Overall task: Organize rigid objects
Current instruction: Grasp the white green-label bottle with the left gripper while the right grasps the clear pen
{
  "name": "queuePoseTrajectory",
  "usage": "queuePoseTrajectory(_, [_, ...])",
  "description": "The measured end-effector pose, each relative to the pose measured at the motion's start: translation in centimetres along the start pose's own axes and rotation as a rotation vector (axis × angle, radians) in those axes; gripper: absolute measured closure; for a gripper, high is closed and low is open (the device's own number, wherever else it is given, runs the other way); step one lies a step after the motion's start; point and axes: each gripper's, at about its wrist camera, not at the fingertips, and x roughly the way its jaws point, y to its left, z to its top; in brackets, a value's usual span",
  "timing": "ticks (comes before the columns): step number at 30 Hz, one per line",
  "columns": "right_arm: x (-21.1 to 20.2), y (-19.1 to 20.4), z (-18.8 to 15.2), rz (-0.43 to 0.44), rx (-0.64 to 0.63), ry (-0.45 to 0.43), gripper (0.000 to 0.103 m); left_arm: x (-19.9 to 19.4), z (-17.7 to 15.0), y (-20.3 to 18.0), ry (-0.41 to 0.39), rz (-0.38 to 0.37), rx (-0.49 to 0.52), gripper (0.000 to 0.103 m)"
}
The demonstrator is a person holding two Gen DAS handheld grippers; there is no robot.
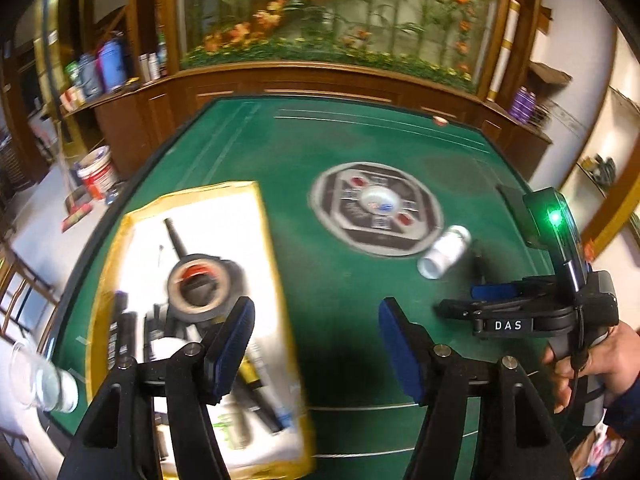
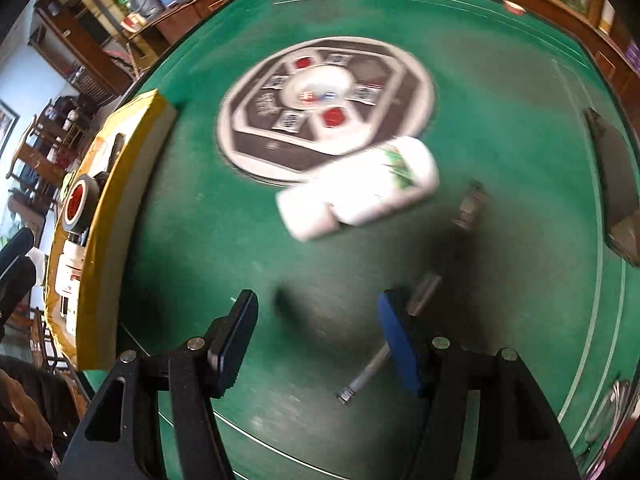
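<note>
Left wrist view: the left gripper (image 1: pixel 316 344) hangs over the green table (image 1: pixel 340 280) with its jaws apart and nothing between them. It sits right at the edge of the yellow-rimmed box (image 1: pixel 276 280), which already holds a roll of tape (image 1: pixel 200 284), some dark pens and other bits. The white bottle (image 1: pixel 444 252) lies on its side well off to the right, just beside the round centre panel (image 1: pixel 376 208). The right gripper (image 1: pixel 472 304) is much nearer to it — the person's hand (image 1: pixel 588 364) holds that one close by.

Right wrist view: the right gripper (image 2: pixel 318 332) is also apart and empty, pointing steeply down at the felt. The white bottle (image 2: pixel 360 188) lies ahead of the claw and slightly right, its long axis running lower-left to upper-right, so roughly diagonal to the jaw gap. A metal bolt (image 2: pixel 376 364) lies closer — right by the right finger, partly hidden behind it. Either could be next; the right hand is clearly the one placed for it. The box (image 2: pixel 132 208) is off to the left.
</note>
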Motion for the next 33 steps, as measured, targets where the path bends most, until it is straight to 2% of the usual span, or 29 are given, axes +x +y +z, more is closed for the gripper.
queuePoseTrajectory(5, [-2.1,-3.3,-1.7,0.005,0.059,-0.021,0.041,2.5,1.6,-4.2,0.052,-0.098,0.069,0.032])
queuePoseTrajectory(9, [-4.4,-5.3,-2.8,0.006,0.098,-0.061,0.041,6.1,3.3,-7.9,0.123,-0.171,0.148,0.031])
queuePoseTrajectory(11, [-5.5,-6.5,-3.6,-0.002,0.114,-0.075,0.041,8.3,4.1,-9.6,0.187,-0.211,0.192,0.031])
queuePoseTrajectory(13, [-6.3,-7.6,-4.2,-0.005,0.137,-0.083,0.041,9.5,4.6,-10.6,0.183,-0.21,0.215,0.031])
queuePoseTrajectory(15, [-6.9,-8.8,-4.9,-0.008,0.157,-0.087,0.041,11.4,5.1,-11.6,0.22,-0.219,0.244,0.031])
queuePoseTrajectory(21, [-7.9,-11.4,-6.2,-0.037,0.205,-0.09,0.041,15.0,5.5,-13.3,0.258,-0.223,0.262,0.031])
queuePoseTrajectory(23, [-8.0,-11.9,-6.4,-0.041,0.214,-0.09,0.041,15.7,5.5,-13.8,0.259,-0.225,0.269,0.036])
queuePoseTrajectory(25, [-7.9,-12.1,-6.5,-0.044,0.216,-0.087,0.041,16.1,5.2,-14.3,0.268,-0.205,0.278,0.063])
queuePoseTrajectory(26, [-7.9,-12.2,-6.4,-0.043,0.215,-0.088,0.041,16.2,5.0,-14.3,0.269,-0.2,0.267,0.066])
queuePoseTrajectory(33, [-7.3,-10.7,-5.2,-0.038,0.138,-0.074,0.041,13.8,2.0,-12.6,0.262,-0.204,0.165,0.067])
